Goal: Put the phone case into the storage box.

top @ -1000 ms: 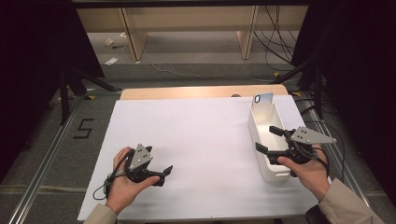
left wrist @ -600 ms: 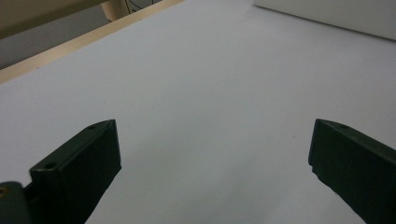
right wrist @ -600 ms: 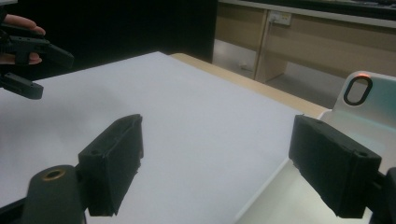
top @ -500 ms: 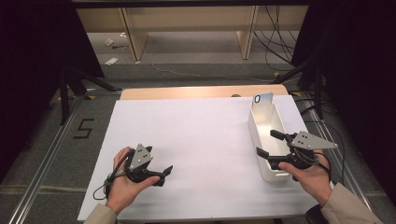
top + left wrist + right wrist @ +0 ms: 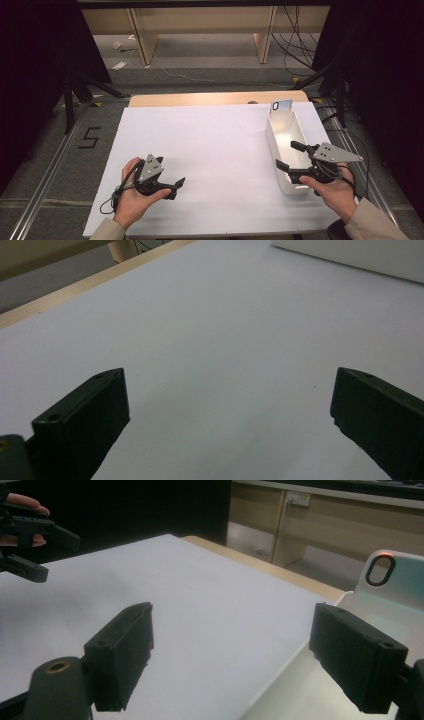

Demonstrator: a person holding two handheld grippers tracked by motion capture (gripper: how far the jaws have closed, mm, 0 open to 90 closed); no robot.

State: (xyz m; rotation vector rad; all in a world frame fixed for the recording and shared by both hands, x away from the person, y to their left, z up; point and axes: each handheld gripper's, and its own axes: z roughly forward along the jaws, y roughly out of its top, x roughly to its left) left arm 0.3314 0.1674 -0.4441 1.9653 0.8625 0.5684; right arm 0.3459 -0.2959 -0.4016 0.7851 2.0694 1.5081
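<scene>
At seven o'clock our left gripper (image 5: 176, 184) rests on the white sheet (image 5: 215, 150), jaws spread wide, nothing between them. At four o'clock our right gripper (image 5: 291, 156) hangs over the near end of the white bin (image 5: 281, 131), jaws open and empty. At the bin's far end leans a phone case (image 5: 282, 105).

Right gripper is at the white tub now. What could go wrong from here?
The right gripper hangs open astride the near left wall of the white tub, so closing or dropping may nudge or tip the tub. A phone case leans upright at the tub's far end; a knock could topple it. The left gripper rests far away, unable to steady anything.
</scene>
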